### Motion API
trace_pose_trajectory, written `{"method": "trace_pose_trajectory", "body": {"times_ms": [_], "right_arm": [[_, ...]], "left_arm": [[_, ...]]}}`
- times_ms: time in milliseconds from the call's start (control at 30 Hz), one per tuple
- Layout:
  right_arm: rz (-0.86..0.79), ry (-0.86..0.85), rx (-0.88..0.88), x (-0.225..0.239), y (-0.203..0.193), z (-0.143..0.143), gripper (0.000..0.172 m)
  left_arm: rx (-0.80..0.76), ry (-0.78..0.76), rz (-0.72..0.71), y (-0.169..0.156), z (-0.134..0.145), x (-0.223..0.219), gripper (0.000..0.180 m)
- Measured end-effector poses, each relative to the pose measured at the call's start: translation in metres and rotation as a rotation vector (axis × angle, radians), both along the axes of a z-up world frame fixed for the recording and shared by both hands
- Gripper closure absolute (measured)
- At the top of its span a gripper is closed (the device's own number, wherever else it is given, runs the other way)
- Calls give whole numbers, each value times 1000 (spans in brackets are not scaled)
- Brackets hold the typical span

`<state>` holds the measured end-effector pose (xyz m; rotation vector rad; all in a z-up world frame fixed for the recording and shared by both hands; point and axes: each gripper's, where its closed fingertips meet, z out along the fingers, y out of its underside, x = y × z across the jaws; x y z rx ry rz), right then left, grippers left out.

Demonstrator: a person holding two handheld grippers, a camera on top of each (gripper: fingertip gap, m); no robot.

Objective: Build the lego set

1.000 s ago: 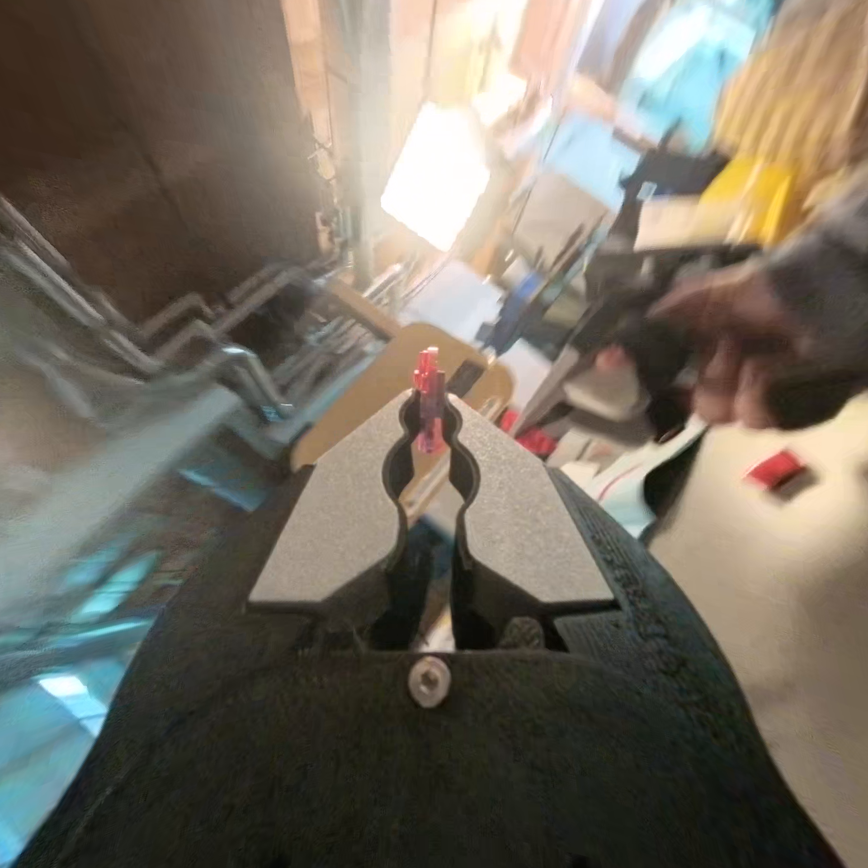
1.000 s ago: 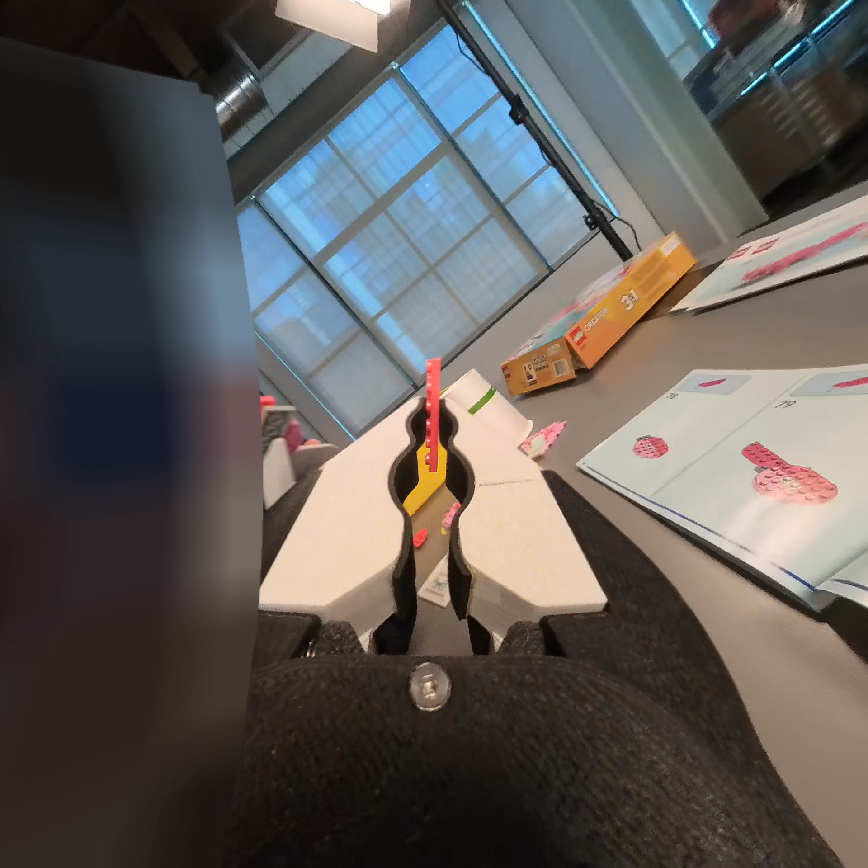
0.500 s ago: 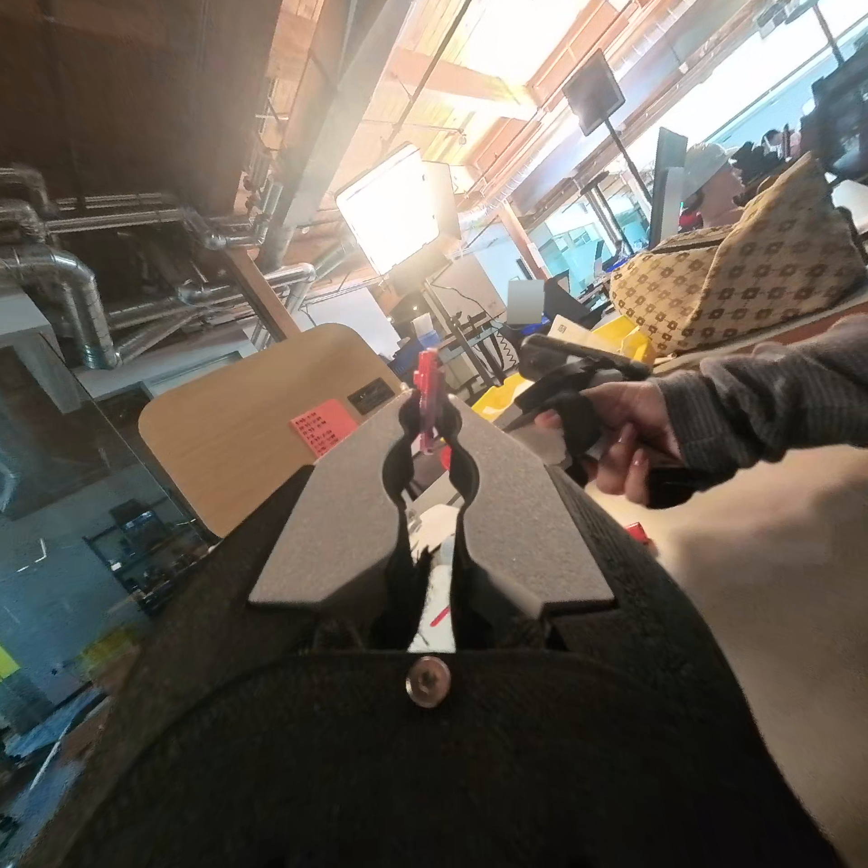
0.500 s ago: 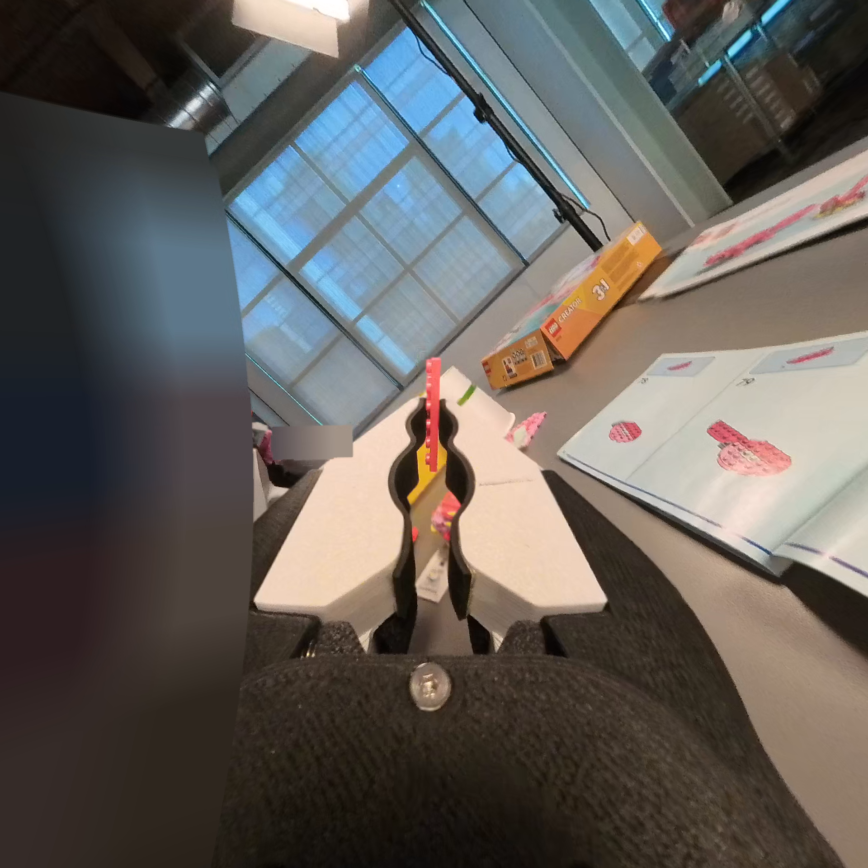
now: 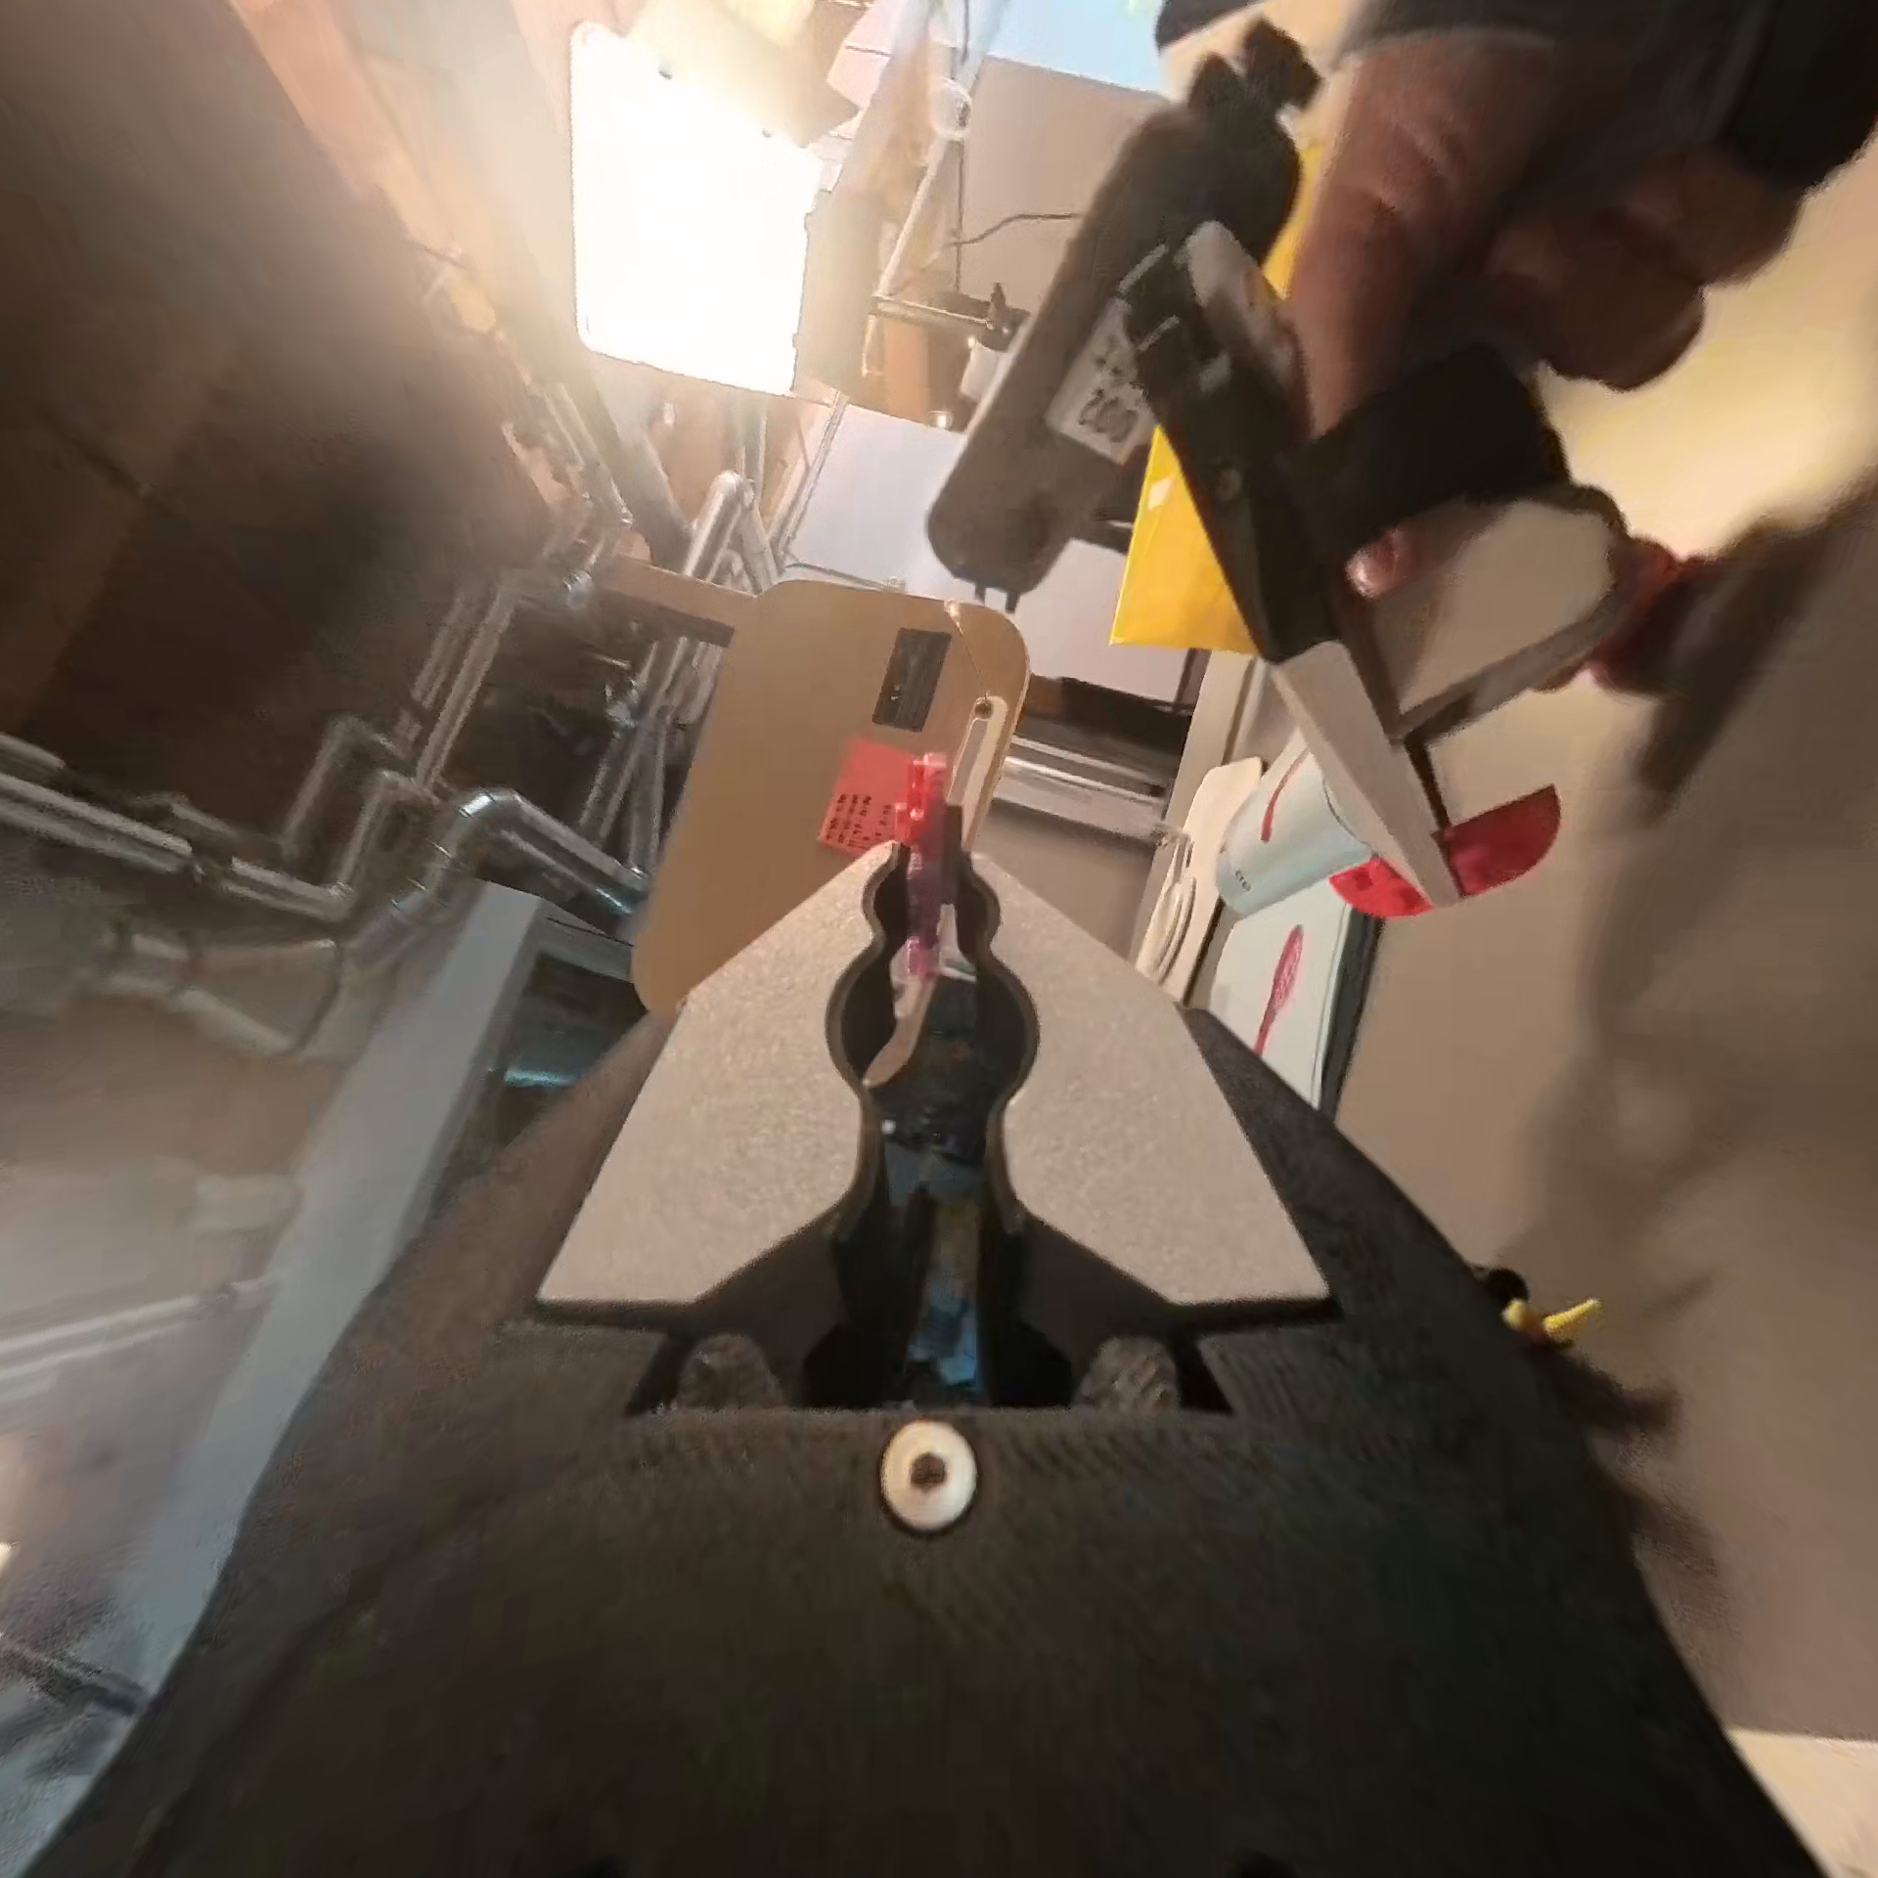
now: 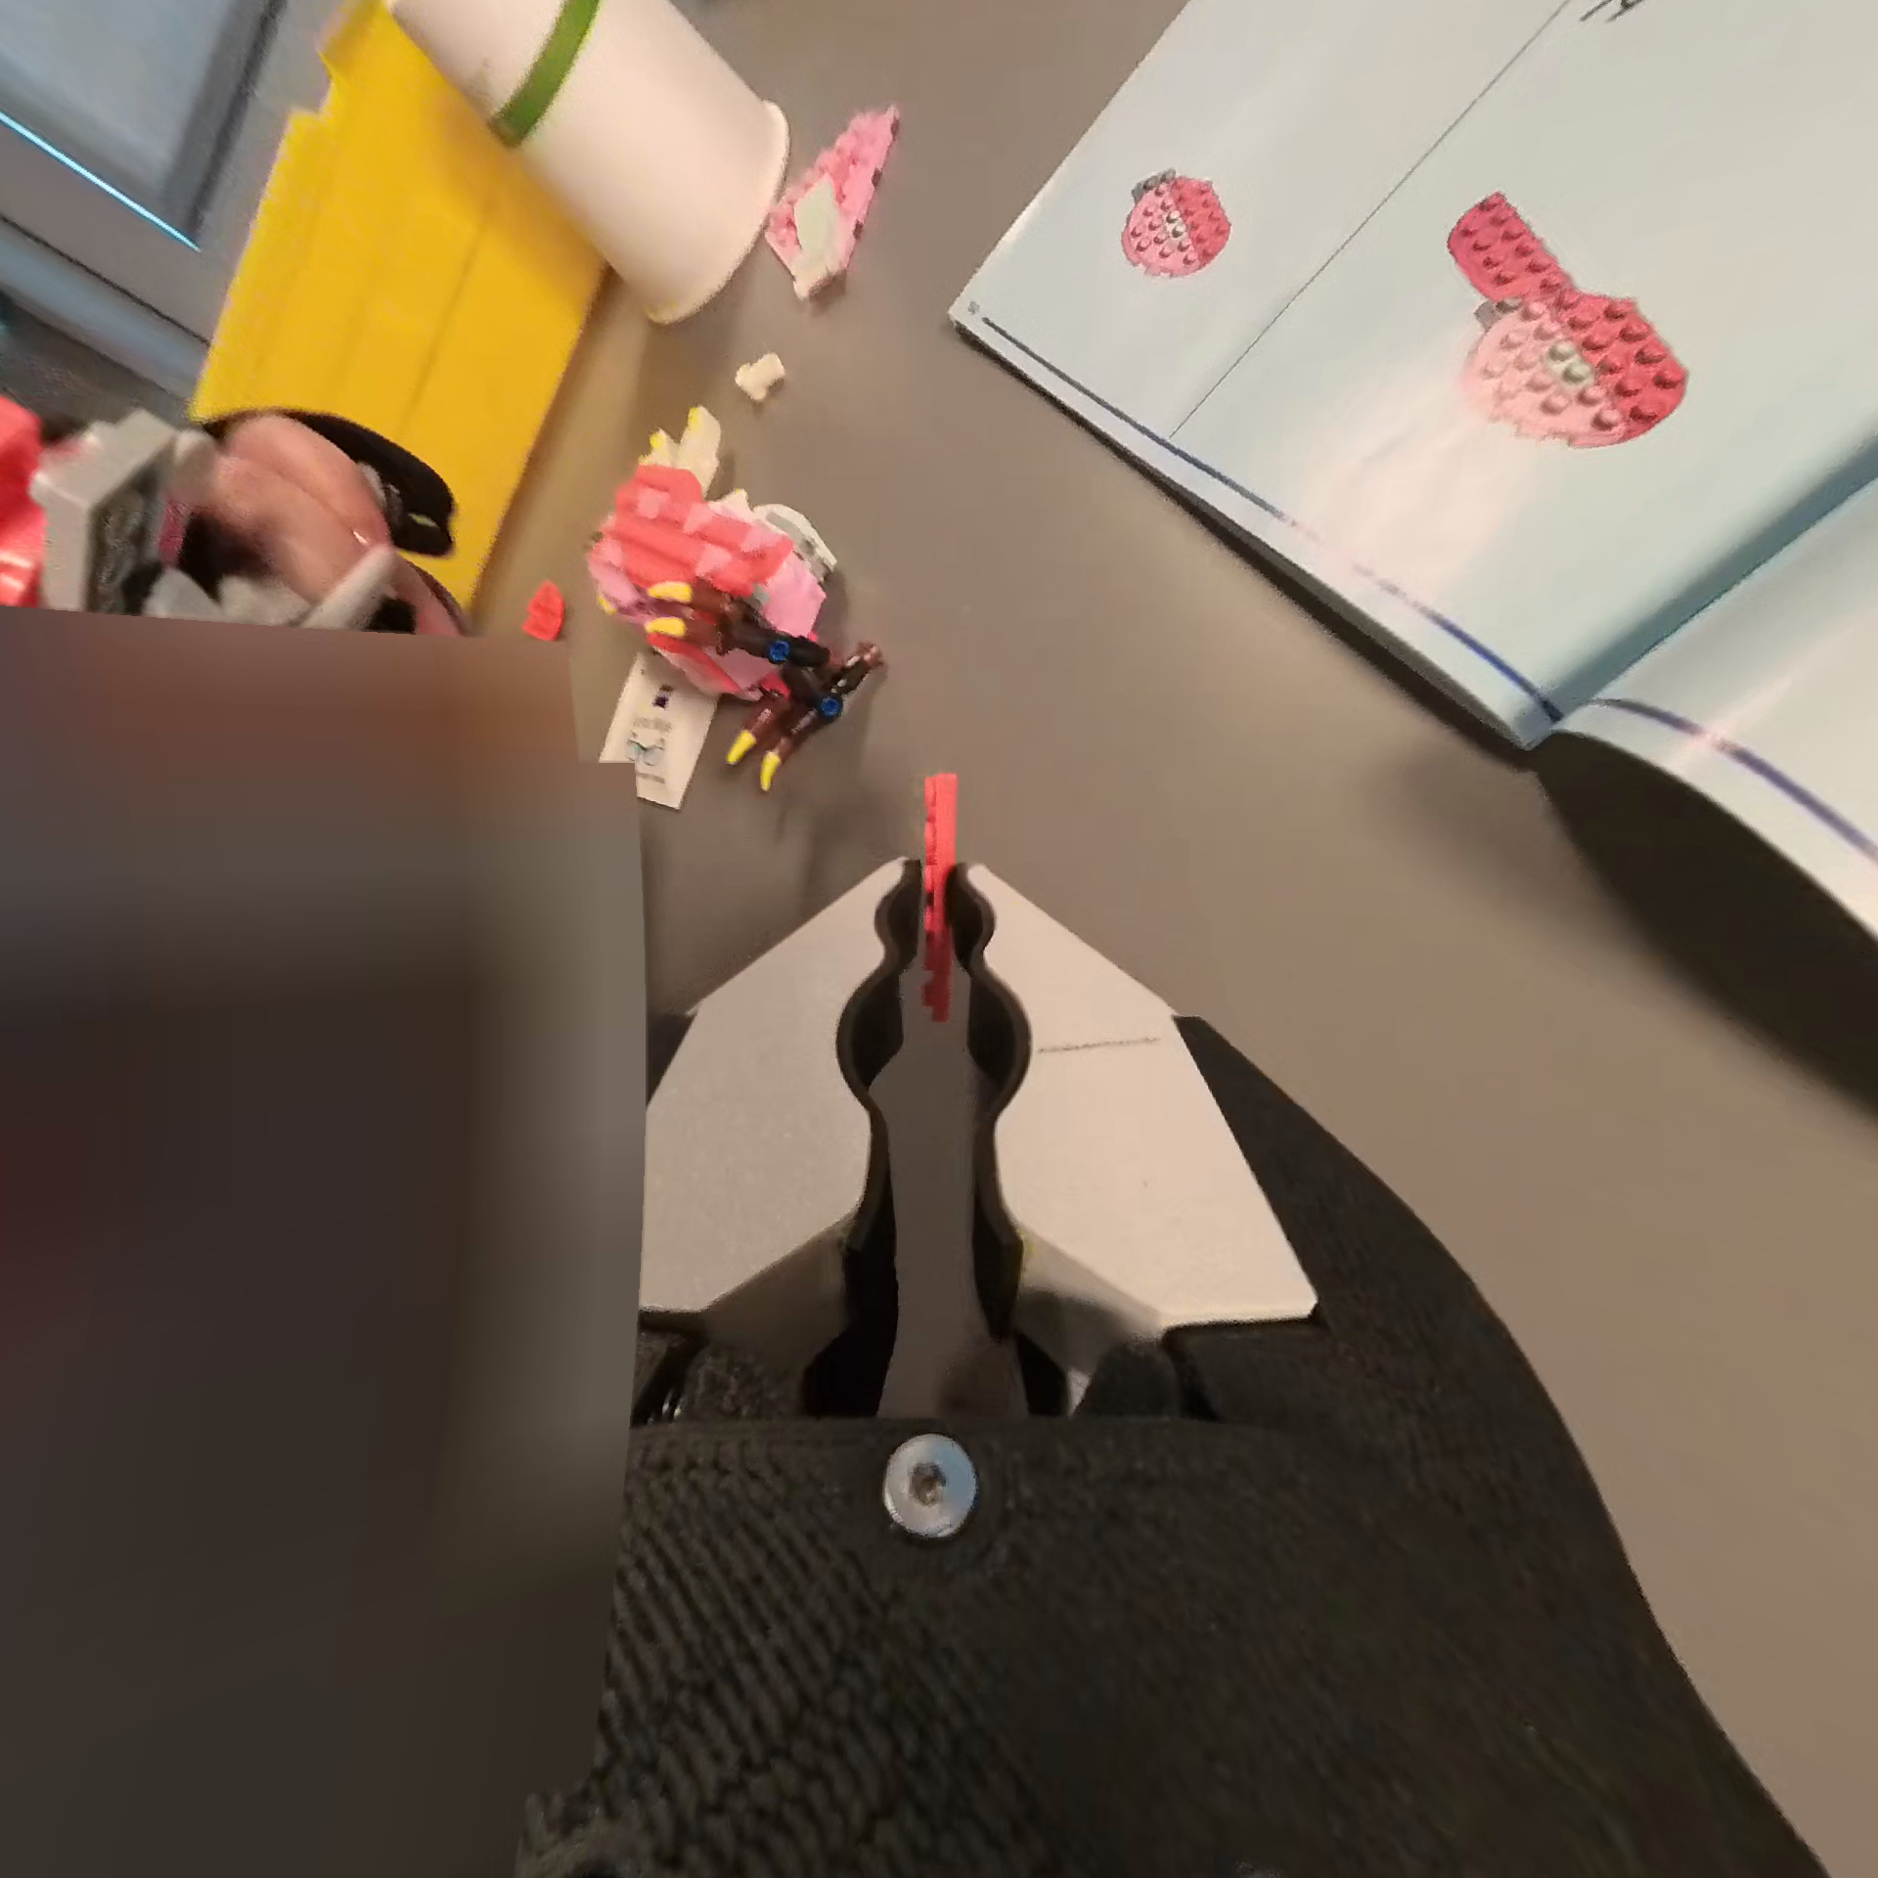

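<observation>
While a half-built pink toy (image 6: pixel 711 600) lay on the surface (image 6: pixel 1169 711), we saw the left gripper (image 5: pixel 930 864) pinching a small pink-and-red piece (image 5: pixel 927 813) and the right gripper (image 6: pixel 940 869) pinching a flat red plate (image 6: pixel 940 823), neither yet joined to anything.

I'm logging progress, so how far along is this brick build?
Done: a pink and red brick model lies assembled on the grey table. In hand: the right claw pinches a red plate; the left claw pinches a small red and purple piece. Left: neither is attached; loose bricks remain by the open booklet.

A bright light panel (image 5: pixel 691 203) is seen at upper centre; metal pipes (image 5: pixel 407 813) at left; a grey tabletop (image 6: pixel 1169 661) fills the right wrist view.
</observation>
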<state>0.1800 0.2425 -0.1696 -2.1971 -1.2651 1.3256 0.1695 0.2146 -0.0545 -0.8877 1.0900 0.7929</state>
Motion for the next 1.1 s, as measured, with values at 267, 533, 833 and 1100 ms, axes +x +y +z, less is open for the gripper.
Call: {"method": "trace_pose_trajectory", "body": {"times_ms": [267,533,833,1100], "right_arm": [[4,-66,189,8,12,-1,126],[113,490,360,5,-6,94,133],[211,399,509,-5,-21,76,154],[219,361,678,-6,-19,72,158]], "left_arm": [[66,247,43,-2,-18,11,173],[33,385,67,3,-38,6,173],[62,479,80,2,-44,6,173],[58,522,93,2,-47,4,173]]}}
